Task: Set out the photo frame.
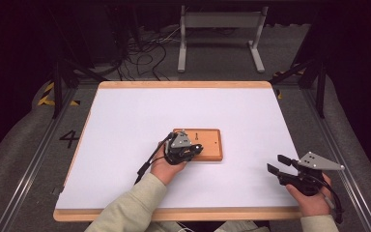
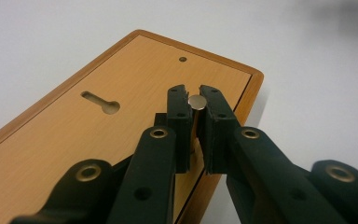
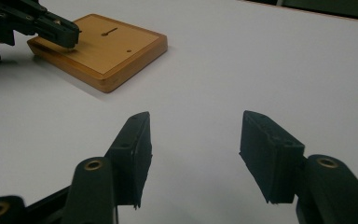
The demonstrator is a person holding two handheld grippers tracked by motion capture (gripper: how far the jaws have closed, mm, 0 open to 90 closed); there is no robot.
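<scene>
A flat wooden board (image 1: 210, 144) lies near the middle of the white table, with a keyhole slot (image 2: 100, 101) and a small round hole (image 2: 182, 59) in its top. A short metal pin (image 2: 196, 101) with a round silver top stands upright on the board near its edge. My left gripper (image 2: 195, 94) points down at the board, its two pads shut on the pin. In the high view the left gripper (image 1: 197, 149) is over the board's left half. My right gripper (image 3: 196, 119) stands open with nothing between its jaws, held near the table's front right (image 1: 275, 163).
The white tabletop (image 1: 140, 116) has a wooden rim (image 1: 183, 84). Beyond the far edge a grey metal stand (image 1: 220, 21) and loose cables (image 1: 145, 53) sit on the floor. In the right gripper view the board (image 3: 116, 51) and the left gripper (image 3: 67, 33) show at upper left.
</scene>
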